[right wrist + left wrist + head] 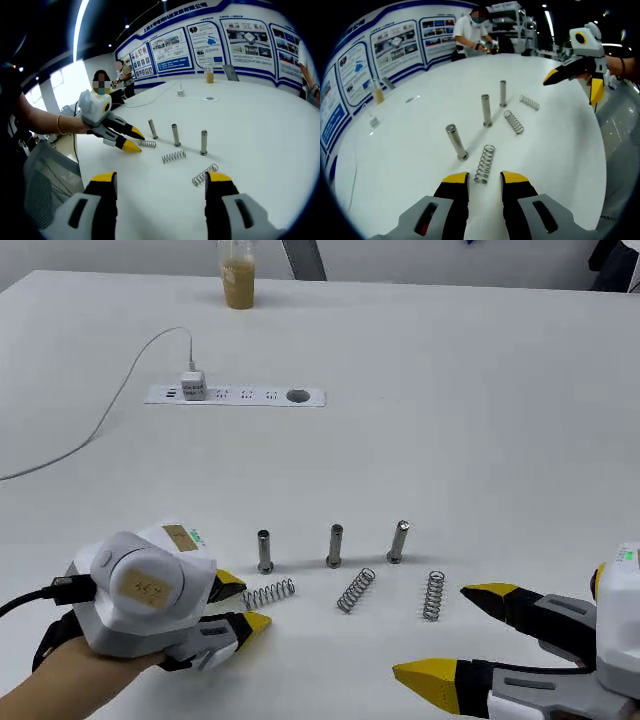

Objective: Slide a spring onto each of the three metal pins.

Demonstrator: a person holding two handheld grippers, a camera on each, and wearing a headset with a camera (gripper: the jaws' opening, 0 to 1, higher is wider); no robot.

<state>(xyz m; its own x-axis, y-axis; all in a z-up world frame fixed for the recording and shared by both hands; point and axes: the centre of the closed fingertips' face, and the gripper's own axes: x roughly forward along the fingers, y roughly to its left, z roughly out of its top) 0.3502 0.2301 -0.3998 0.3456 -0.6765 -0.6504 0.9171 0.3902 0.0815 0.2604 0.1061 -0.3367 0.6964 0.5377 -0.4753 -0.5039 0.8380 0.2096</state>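
Three metal pins stand upright in a row on the white table: left pin [265, 550], middle pin [335, 545], right pin [399, 540]. A spring lies flat in front of each: left spring [269, 593], middle spring [355, 590], right spring [433, 595]. My left gripper [252, 602] is open, its yellow tips just left of the left spring [484, 162], which lies right ahead of its jaws [484, 177]. My right gripper [430, 630] is wide open, with the right spring [205, 175] near its right fingertip [217, 177]. Nothing is held.
A white power strip [235, 395] with a charger [193, 385] and its cable lies further back. A cup of brownish drink [238, 275] stands at the far edge. People [472, 30] work at the far end of the table.
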